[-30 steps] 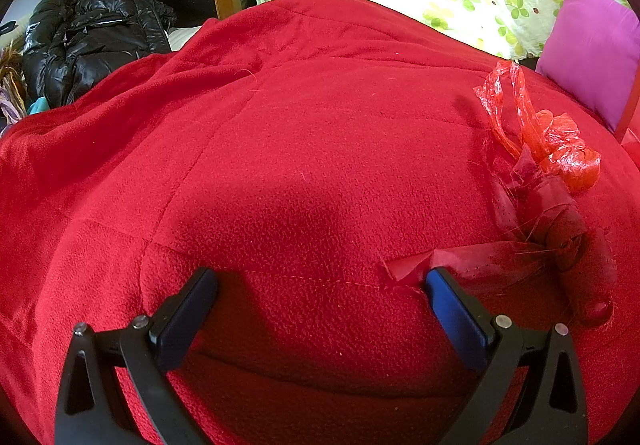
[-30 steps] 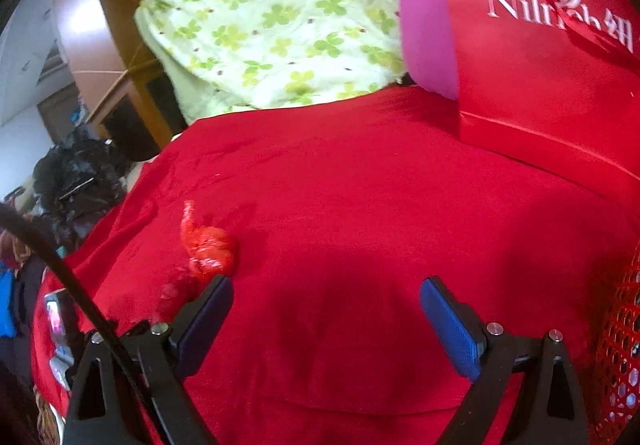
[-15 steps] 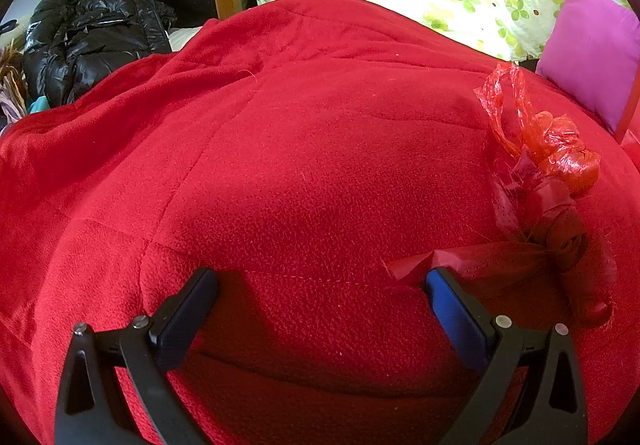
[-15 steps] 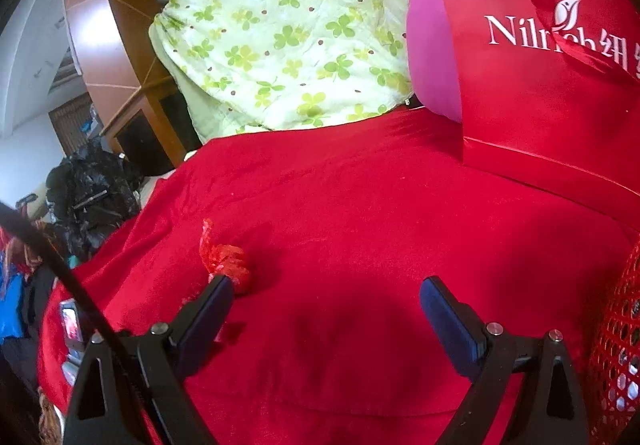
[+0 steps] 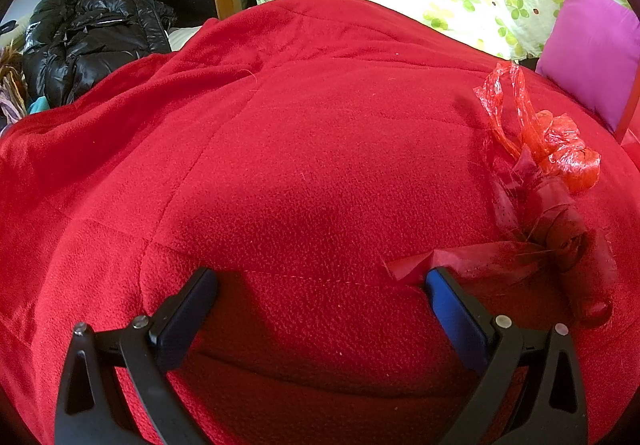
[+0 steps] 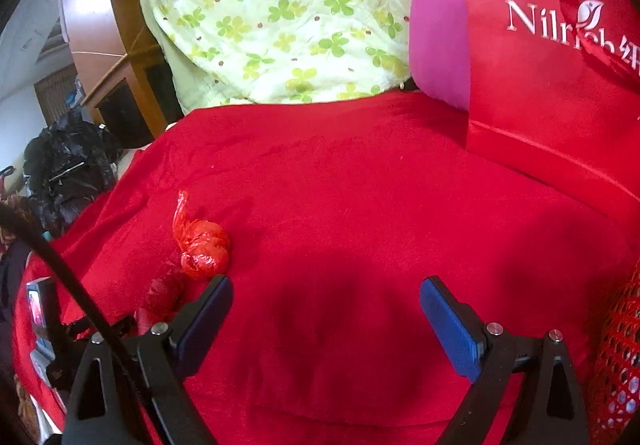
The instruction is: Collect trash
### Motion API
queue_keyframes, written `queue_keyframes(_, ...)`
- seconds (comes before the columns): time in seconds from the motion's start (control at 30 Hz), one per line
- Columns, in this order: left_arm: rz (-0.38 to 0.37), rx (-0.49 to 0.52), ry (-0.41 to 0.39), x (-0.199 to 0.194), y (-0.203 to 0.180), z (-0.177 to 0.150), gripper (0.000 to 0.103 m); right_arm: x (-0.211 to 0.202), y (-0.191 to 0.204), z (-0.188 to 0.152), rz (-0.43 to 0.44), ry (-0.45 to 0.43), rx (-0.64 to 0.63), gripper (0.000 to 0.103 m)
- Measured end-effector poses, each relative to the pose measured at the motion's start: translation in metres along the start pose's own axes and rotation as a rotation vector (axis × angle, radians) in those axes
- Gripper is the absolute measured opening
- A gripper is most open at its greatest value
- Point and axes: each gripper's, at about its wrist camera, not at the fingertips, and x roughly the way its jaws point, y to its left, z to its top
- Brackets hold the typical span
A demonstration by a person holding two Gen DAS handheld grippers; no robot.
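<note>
A crumpled red plastic bag [image 5: 560, 153] lies on the red fleece blanket [image 5: 300, 145], joined to a dark red ribbon-and-mesh bundle [image 5: 560, 229]. A flat ribbon strip [image 5: 472, 261] reaches to my left gripper's right fingertip. My left gripper [image 5: 320, 285] is open and empty over bare blanket, left of the trash. In the right wrist view the plastic bag [image 6: 204, 245] and the dark bundle [image 6: 160, 293] lie just beyond my left fingertip. My right gripper [image 6: 326, 293] is open and empty above the blanket [image 6: 360, 205].
A red "Nilrich"-type paper gift bag [image 6: 540, 85] stands at the right, next to a pink pillow [image 5: 592, 57] and a green clover-print quilt [image 6: 280, 17]. A red mesh basket [image 6: 616, 357] is at the far right. A black jacket [image 5: 88, 41] lies at the far left.
The right gripper has moved left and tilted up, so the plastic bag sits nearer its left finger. The left gripper has barely moved.
</note>
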Motion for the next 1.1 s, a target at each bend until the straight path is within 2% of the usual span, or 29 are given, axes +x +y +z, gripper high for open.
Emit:
queue_keyframes(0.43,0.0,0.0,0.0,0.0,0.0,0.0,0.103,-0.031,-0.001,0.01,-0.032,-0.09,0.012,0.096)
queue_keyframes(0.63,0.0,0.0,0.0,0.0,0.0,0.0,0.103,-0.021,-0.014,0.009,0.002,-0.026,0.066,0.096)
queue_keyframes(0.83,0.0,0.0,0.0,0.0,0.0,0.0,0.103,-0.016,-0.011,0.01,0.015,-0.024,0.074,0.096)
queue_keyframes(1.1,0.0,0.001,0.0,0.0,0.0,0.0,0.103,-0.012,-0.004,0.011,0.0,-0.034,0.011,0.096)
